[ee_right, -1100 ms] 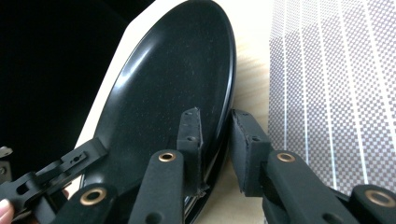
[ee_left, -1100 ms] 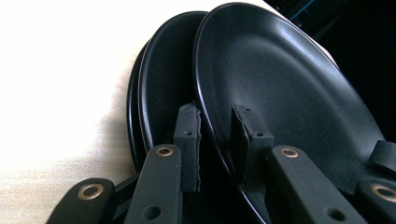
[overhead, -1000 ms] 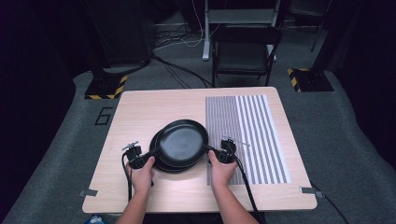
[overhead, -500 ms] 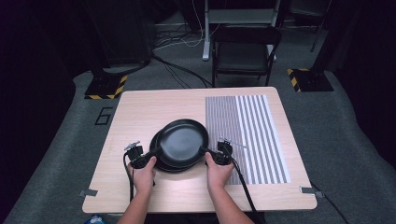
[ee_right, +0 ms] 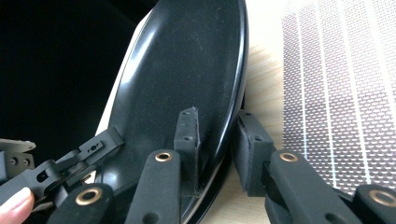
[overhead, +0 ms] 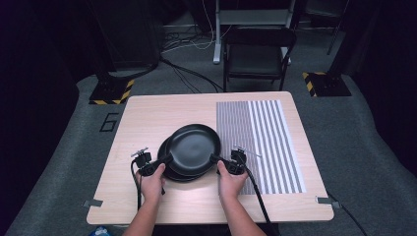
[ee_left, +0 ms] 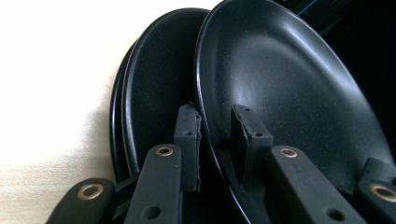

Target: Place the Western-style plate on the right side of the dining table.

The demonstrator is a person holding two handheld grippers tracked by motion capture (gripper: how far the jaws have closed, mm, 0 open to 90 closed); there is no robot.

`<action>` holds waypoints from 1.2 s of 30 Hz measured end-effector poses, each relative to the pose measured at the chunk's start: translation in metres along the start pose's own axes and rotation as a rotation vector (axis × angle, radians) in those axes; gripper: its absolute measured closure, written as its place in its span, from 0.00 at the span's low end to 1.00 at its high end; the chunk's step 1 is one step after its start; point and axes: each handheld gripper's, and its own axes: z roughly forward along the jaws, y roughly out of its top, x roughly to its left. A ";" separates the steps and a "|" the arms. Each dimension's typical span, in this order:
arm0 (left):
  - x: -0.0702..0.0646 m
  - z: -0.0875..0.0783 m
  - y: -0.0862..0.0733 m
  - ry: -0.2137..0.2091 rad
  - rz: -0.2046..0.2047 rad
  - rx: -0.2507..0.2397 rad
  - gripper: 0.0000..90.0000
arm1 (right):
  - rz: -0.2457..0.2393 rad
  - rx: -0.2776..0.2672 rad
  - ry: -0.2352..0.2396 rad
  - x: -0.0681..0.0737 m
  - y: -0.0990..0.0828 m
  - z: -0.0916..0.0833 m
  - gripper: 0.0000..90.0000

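Observation:
Two black plates lie stacked near the middle of the wooden table point(overhead: 147, 113). The top plate point(overhead: 193, 149) sits shifted to the right over the lower plate point(overhead: 164, 167), which peeks out as a crescent on the left. My left gripper point(overhead: 169, 158) is shut on the top plate's left rim, and my right gripper point(overhead: 214, 158) is shut on its right rim. In the left gripper view the pads of the left gripper point(ee_left: 215, 121) straddle the rim of the top plate point(ee_left: 289, 93), with the lower plate point(ee_left: 154, 93) behind. In the right gripper view the right gripper point(ee_right: 217, 126) clamps the top plate point(ee_right: 187, 70) the same way.
A grey striped mat point(overhead: 260, 142) covers the right part of the table, just right of the plates. A dark chair point(overhead: 258, 54) stands beyond the far edge. Cables trail from both grippers toward the near edge.

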 end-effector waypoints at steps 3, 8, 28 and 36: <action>0.002 0.000 -0.001 -0.016 -0.019 -0.003 0.83 | 0.011 0.000 0.011 -0.002 0.000 -0.001 0.81; 0.000 0.000 -0.003 -0.011 -0.005 -0.018 0.83 | 0.032 0.002 0.022 -0.003 0.001 -0.001 0.81; -0.002 -0.001 -0.008 -0.020 0.028 -0.018 0.81 | 0.015 0.011 0.008 -0.001 0.007 -0.003 0.84; -0.002 -0.004 -0.007 -0.044 0.014 -0.027 0.82 | -0.008 0.008 0.002 0.005 0.011 -0.006 0.84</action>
